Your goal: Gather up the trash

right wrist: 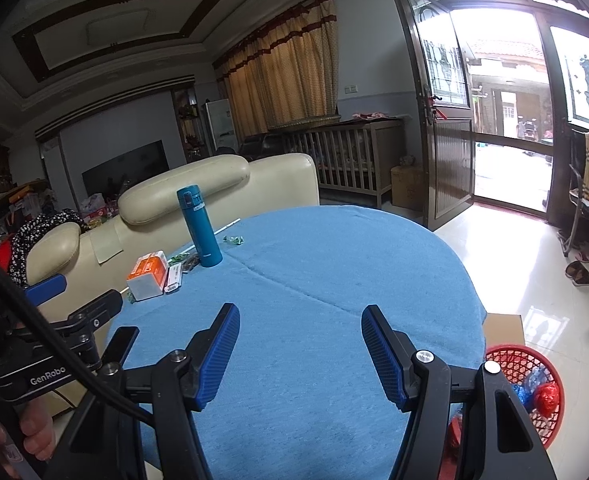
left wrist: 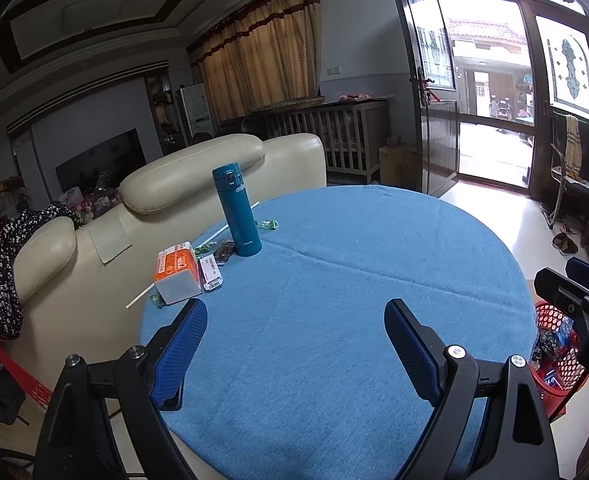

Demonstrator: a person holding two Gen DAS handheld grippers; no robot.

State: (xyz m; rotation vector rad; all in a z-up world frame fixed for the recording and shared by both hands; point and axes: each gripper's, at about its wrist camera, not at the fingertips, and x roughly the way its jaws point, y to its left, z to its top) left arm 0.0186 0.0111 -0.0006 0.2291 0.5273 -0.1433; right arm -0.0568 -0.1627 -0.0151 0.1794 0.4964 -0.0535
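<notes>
A round table under a blue cloth (left wrist: 334,280) (right wrist: 314,280) fills both views. At its far left lie an orange and white box (left wrist: 176,266) (right wrist: 148,270), a white labelled packet (left wrist: 211,274) (right wrist: 173,276), green candy wrappers (left wrist: 268,224) (right wrist: 233,240), a dark wrapper (left wrist: 223,250) and a white straw (left wrist: 222,232). A teal flask (left wrist: 237,210) (right wrist: 200,226) stands upright among them. My left gripper (left wrist: 296,312) is open over the near cloth, nothing between its fingers. My right gripper (right wrist: 300,320) is open too, empty. A red mesh basket (left wrist: 554,320) (right wrist: 534,360) with wrappers sits on the floor at the right.
A cream leather sofa (left wrist: 214,160) (right wrist: 214,176) stands behind the table at the left, with dark spotted clothing (left wrist: 6,264) draped over it. A cardboard box (right wrist: 506,328) sits by the basket. Shoes (right wrist: 578,272) lie on the tiled floor near an open door.
</notes>
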